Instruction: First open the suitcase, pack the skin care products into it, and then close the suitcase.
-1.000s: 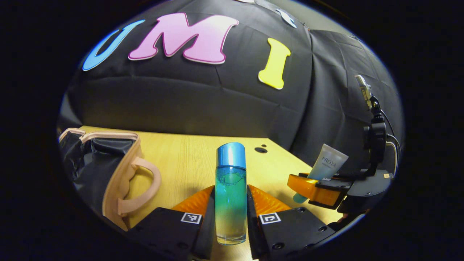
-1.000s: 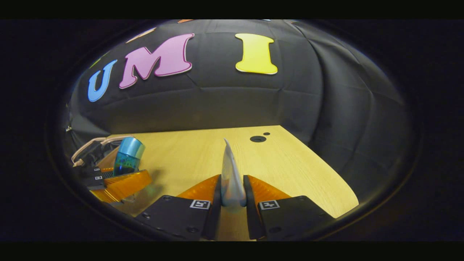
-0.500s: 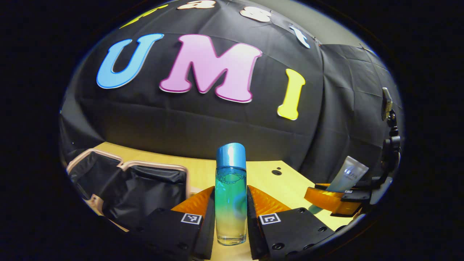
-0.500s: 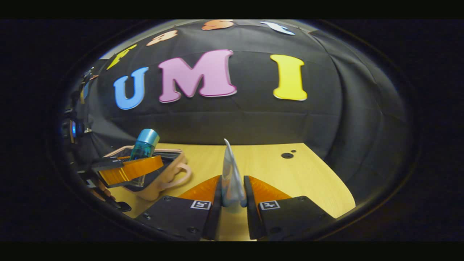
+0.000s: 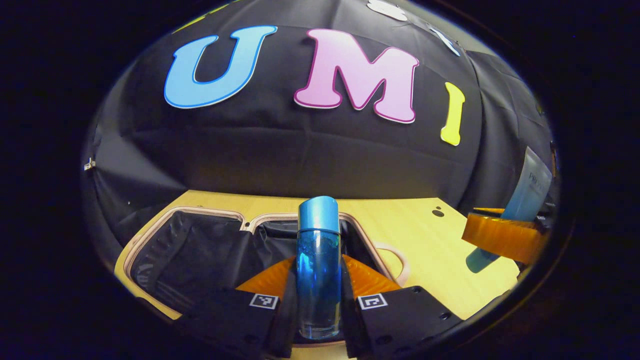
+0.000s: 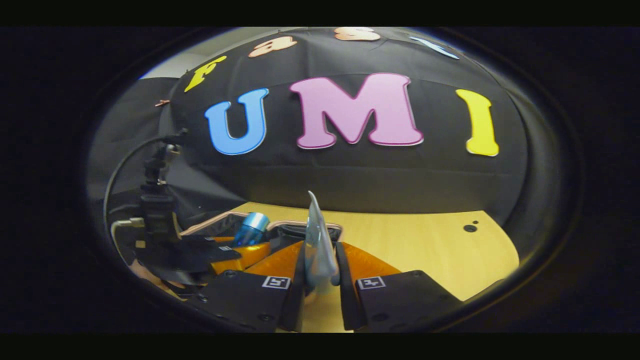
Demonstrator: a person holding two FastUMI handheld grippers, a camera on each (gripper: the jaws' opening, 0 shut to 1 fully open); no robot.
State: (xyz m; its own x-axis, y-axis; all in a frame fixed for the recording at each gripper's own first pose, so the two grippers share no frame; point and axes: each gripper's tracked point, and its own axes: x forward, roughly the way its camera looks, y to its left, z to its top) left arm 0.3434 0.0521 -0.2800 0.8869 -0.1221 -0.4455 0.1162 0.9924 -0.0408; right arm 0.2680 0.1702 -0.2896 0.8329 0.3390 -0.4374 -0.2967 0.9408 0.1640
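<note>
A clear bottle with a blue cap (image 5: 318, 265) stands upright between the fingers of my left gripper (image 5: 318, 280), which is shut on it, above the open suitcase (image 5: 200, 250). The suitcase has a beige rim, a black lining and a beige handle (image 5: 397, 257). In the left gripper view, far right, the other gripper (image 5: 502, 237) carries a pale blue tube (image 5: 530, 187). In the right gripper view that tube (image 6: 318, 245) is pinched edge-on by my right gripper (image 6: 319, 272), shut on it. The bottle (image 6: 251, 228) and left gripper (image 6: 240, 255) appear to its left, over the suitcase (image 6: 295, 231).
The light wooden table (image 5: 440, 250) runs right of the suitcase, with two small dark holes (image 5: 438, 212) near its far right corner. A black cable and mount (image 6: 155, 200) rise above the left gripper. The black cloth wall closes off the back.
Both grippers have swung left toward the suitcase. The bottle now hangs over the suitcase's open right half, and the tube has come close beside it.
</note>
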